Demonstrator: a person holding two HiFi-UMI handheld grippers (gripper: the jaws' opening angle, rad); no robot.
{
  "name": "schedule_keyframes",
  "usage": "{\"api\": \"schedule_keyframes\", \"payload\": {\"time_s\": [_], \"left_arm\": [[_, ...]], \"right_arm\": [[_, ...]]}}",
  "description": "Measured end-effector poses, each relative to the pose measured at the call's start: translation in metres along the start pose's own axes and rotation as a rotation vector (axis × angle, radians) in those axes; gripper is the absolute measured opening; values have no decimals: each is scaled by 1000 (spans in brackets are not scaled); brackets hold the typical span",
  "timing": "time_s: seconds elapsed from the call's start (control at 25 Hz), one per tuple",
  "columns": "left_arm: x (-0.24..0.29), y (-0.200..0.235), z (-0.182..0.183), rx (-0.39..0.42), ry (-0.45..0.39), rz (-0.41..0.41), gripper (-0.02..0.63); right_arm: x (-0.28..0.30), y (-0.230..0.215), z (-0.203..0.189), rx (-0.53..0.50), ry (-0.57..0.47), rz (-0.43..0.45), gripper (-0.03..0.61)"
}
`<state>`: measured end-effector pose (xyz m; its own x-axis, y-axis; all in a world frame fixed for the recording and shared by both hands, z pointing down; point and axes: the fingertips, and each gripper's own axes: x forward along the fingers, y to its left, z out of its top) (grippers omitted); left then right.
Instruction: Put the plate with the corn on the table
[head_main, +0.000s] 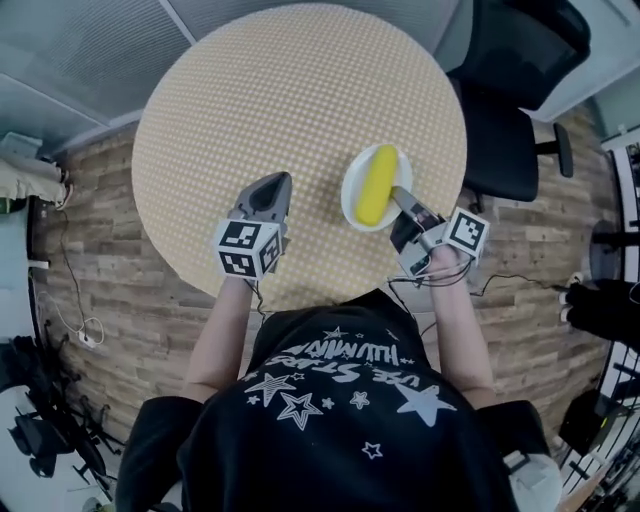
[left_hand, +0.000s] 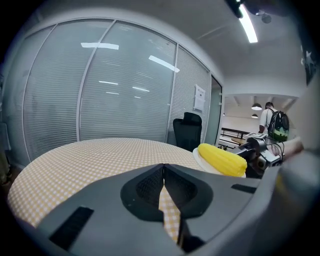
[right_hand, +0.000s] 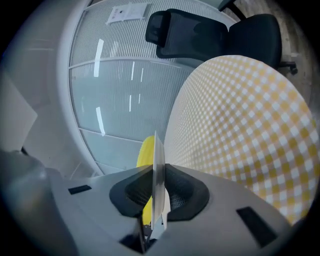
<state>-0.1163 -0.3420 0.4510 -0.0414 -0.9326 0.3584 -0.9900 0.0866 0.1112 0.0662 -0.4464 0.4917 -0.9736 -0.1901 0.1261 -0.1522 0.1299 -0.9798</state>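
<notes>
Over the right side of the counter (head_main: 280, 100): plate (head_main: 350, 192) with corn (head_main: 376, 185), pinched at its near rim.
Risk: you hold only a thin rim, so the plate may tip or slip in the jaws, and the loose corn could roll off. Your right hand-held gripper (head_main: 404, 201) clamps the near edge; the plate juts beyond the jaws toward the counter's middle, contact with the counter not confirmed. Your left hand-held gripper (head_main: 268, 190), closed on nothing, hovers well apart to the left.
</notes>
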Motion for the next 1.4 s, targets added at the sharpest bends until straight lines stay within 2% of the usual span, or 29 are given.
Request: {"api": "schedule_keyframes", "payload": {"time_s": [0.28, 0.6, 0.8, 1.4], "left_arm": [[40, -8, 7, 8, 11, 51, 8], [75, -1, -1, -32, 42, 125, 8], [97, 10, -9, -54, 69, 143, 8], [116, 4, -38, -85, 139, 148, 8]], "right_arm": [[28, -23, 27, -24, 125, -8, 55], [70, -40, 47, -43, 259, 16, 55], [105, -52, 53, -53, 324, -3, 55], [123, -85, 48, -60, 393, -69, 55]]}}
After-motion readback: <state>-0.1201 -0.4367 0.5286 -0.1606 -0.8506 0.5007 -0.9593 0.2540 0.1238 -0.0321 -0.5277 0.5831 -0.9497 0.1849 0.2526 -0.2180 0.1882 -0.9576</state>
